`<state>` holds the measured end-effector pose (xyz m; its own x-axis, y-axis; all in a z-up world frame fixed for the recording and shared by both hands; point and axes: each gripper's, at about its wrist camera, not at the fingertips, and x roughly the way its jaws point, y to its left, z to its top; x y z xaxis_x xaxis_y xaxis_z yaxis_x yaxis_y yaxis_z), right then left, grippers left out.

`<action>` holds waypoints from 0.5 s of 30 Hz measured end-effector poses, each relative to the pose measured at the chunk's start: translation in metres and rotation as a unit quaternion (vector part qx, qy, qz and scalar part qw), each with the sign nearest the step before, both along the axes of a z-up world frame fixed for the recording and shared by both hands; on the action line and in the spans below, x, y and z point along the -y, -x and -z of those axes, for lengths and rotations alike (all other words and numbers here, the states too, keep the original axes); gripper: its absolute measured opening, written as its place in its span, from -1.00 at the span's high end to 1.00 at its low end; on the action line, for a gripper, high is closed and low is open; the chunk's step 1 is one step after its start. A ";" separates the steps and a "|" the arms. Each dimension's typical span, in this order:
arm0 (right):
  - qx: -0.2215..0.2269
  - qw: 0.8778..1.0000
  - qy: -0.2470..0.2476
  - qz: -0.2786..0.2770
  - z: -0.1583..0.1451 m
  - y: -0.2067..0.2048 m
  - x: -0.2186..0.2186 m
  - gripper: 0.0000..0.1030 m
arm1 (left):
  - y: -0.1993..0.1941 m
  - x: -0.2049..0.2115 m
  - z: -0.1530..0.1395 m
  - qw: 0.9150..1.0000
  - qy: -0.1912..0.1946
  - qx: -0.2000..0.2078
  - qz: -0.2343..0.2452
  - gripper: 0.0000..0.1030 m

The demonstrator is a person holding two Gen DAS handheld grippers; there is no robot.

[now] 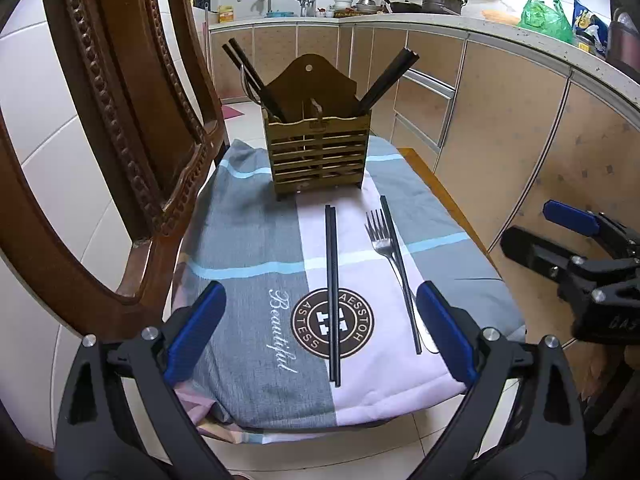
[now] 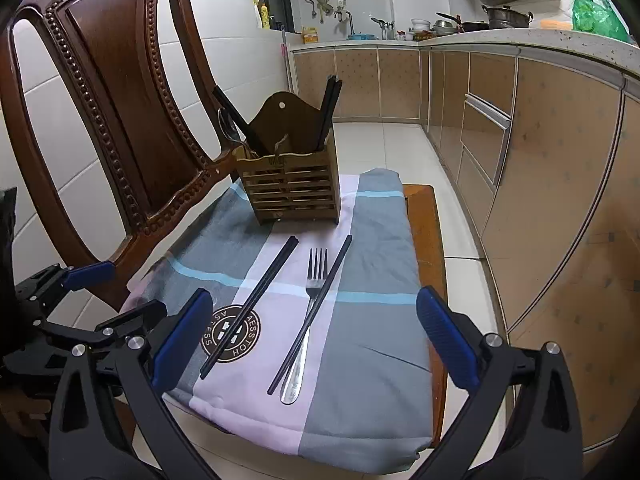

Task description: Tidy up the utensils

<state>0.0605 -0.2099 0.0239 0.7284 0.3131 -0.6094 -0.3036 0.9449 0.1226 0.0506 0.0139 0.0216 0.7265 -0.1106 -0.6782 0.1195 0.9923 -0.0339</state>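
Observation:
A wooden slatted utensil holder (image 1: 319, 154) (image 2: 289, 190) stands at the far end of a cloth-covered chair seat, with black chopsticks and a spoon (image 2: 227, 126) in it. On the cloth lie a pair of black chopsticks (image 1: 332, 292) (image 2: 251, 304), a steel fork (image 1: 386, 250) (image 2: 310, 308) and a single black chopstick (image 1: 400, 272) (image 2: 316, 308) across the fork. My left gripper (image 1: 320, 332) is open and empty over the near edge of the seat. My right gripper (image 2: 316, 336) is open and empty too; it also shows in the left wrist view (image 1: 568, 236).
The carved wooden chair back (image 2: 120, 120) rises on the left. The grey, pink and blue cloth (image 1: 248, 240) covers the seat. Kitchen cabinets (image 2: 540, 180) and a cluttered countertop (image 1: 460, 20) run along the right and back. The floor is tiled.

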 end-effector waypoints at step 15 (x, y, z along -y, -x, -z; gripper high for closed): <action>-0.005 1.000 -0.008 -0.001 0.001 -0.003 0.004 -0.93 | -0.002 -0.001 0.000 1.000 0.002 -0.003 -0.001 -0.84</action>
